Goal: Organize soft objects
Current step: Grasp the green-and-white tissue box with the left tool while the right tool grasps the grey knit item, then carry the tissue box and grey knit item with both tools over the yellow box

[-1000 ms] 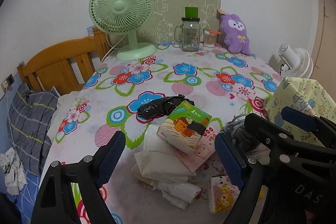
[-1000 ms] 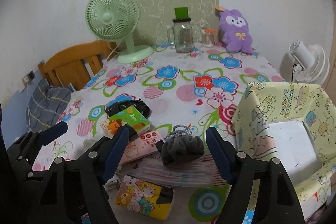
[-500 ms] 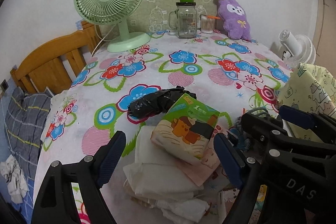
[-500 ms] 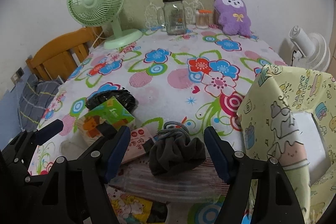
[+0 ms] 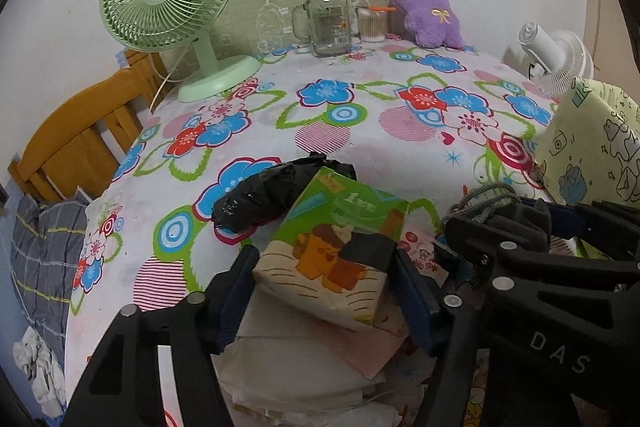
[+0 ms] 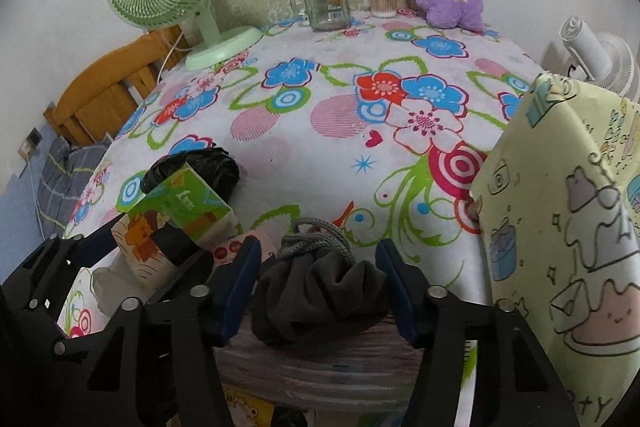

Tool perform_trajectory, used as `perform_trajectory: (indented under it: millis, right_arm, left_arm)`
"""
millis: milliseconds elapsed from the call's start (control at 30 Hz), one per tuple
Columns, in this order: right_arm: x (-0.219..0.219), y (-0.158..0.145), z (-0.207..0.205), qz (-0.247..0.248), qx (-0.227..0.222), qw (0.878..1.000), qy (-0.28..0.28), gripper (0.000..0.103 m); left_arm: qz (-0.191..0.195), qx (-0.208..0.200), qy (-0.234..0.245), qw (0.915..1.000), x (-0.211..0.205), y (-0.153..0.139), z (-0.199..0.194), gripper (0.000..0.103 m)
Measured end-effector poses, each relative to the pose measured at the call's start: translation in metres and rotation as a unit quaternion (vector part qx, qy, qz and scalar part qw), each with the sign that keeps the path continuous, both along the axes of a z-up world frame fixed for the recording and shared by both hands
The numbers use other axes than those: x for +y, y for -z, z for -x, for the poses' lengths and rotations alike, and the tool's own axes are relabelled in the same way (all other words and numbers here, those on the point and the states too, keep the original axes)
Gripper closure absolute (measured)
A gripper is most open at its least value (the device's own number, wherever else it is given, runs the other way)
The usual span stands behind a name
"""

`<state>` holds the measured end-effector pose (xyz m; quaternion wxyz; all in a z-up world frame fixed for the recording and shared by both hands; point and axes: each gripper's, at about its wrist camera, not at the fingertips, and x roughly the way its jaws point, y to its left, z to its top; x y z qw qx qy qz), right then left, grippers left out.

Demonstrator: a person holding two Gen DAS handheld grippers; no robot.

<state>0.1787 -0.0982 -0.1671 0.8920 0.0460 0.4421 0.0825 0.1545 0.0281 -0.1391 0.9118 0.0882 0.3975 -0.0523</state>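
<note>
Left tongs (image 5: pixel 324 291) pinch a squashy tissue pack (image 5: pixel 336 255) by its sides; right tongs (image 6: pixel 318 285), spread, flank a limp grey pouch (image 6: pixel 320 291).

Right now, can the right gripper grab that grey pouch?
Probably yes. The right gripper is open with its fingers on either side of the grey pouch, and nothing lies between them. It would only need to close.

Yellow cartoon pack (image 6: pixel 248 405) mostly hidden; box (image 6: pixel 568 227) cut off right.
</note>
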Motion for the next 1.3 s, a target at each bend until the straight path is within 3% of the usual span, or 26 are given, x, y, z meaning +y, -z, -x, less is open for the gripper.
perform_trajectory:
  millis: [233, 1033, 1300]
  right_arm:
    - [0.002, -0.004, 0.002, -0.004, -0.005, 1.0, -0.003, 0.052]
    - [-0.003, -0.064, 0.05, 0.002, -0.091, 0.996, 0.006, 0.054]
    - [-0.01, -0.085, 0.074, -0.004, -0.119, 0.993, 0.004, 0.054]
  left_arm:
    - [0.008, -0.004, -0.002, 1.0, 0.0, -0.004, 0.002, 0.042]
    - [0.058, -0.052, -0.022, 0.9967, -0.003, -0.056, 0.044, 0.043]
    - [0.057, -0.078, -0.027, 0.9949, -0.007, -0.076, 0.067, 0.043]
